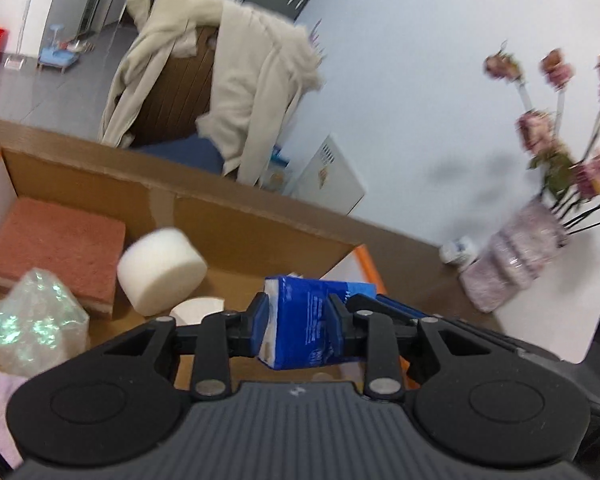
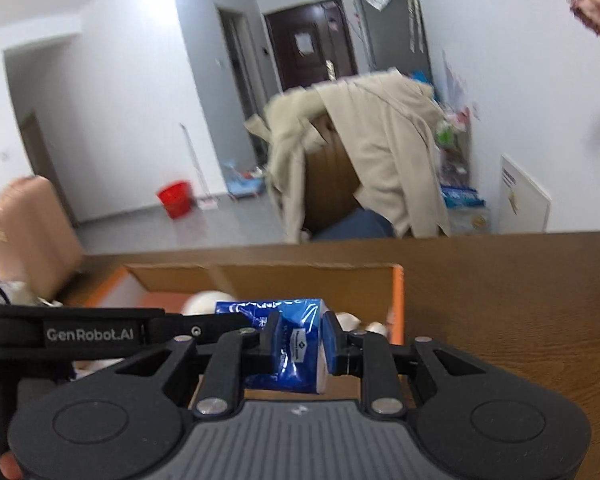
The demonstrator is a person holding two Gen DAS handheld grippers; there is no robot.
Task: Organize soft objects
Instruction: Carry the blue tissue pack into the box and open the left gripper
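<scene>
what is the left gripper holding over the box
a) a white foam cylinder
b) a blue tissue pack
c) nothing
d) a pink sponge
b: the left gripper has its fingers pressed on both sides of the blue tissue pack, while the white foam cylinder and pink sponge lie in the cardboard box.

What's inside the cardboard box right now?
Inside the cardboard box: a pink sponge, a white foam cylinder, a shiny plastic-wrapped bundle and a white roll. The gripper body hides the box's near part.

Both wrist cams close over cardboard box [image 1: 236, 216] [image 2: 260, 276], facing draped chair [image 1: 180, 92] [image 2: 340, 176]; left from box's right
</scene>
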